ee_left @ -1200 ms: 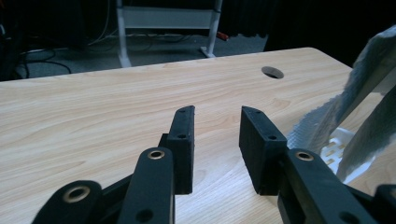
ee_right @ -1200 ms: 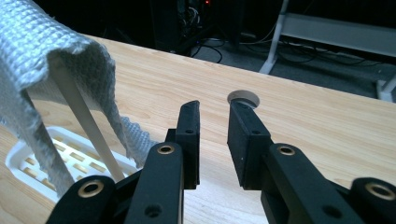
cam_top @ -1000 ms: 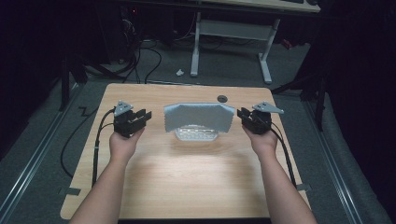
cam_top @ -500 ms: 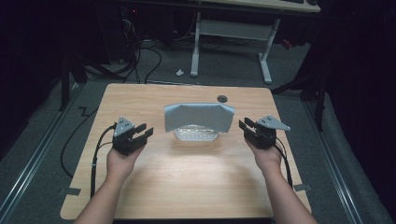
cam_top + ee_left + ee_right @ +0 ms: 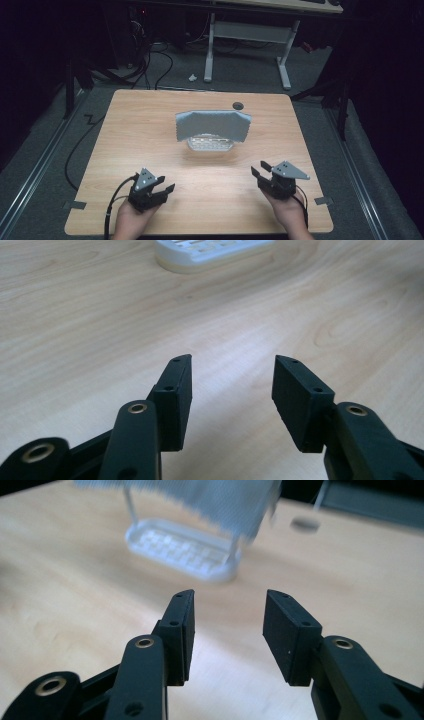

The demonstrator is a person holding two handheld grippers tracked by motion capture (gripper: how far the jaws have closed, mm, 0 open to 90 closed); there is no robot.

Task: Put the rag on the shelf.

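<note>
A grey cloth (image 5: 212, 125) hangs over a small white rack (image 5: 210, 145) in the middle of the wooden table (image 5: 150, 115). In the right gripper view the cloth (image 5: 215, 497) drapes above the rack's white base (image 5: 180, 550). The left gripper view catches the edge of that rack (image 5: 210, 252) at the top. My left gripper (image 5: 160, 189) is open near the table's front left, nothing between its fingers. My right gripper (image 5: 259, 170) is open near the front right, also holding nothing. In their own views the left gripper (image 5: 232, 360) and right gripper (image 5: 229, 594) hover over bare wood.
A small dark round mark (image 5: 238, 105) sits on the table behind the rack. Beyond the table stands a white desk frame (image 5: 245, 35), with cables (image 5: 150, 60) on the dark floor. Tape tabs (image 5: 74, 204) stick out at the table's front corners.
Both grippers have pulled back from beside the cloth and rack toward the table's front edge. The cloth stays draped on the rack.
</note>
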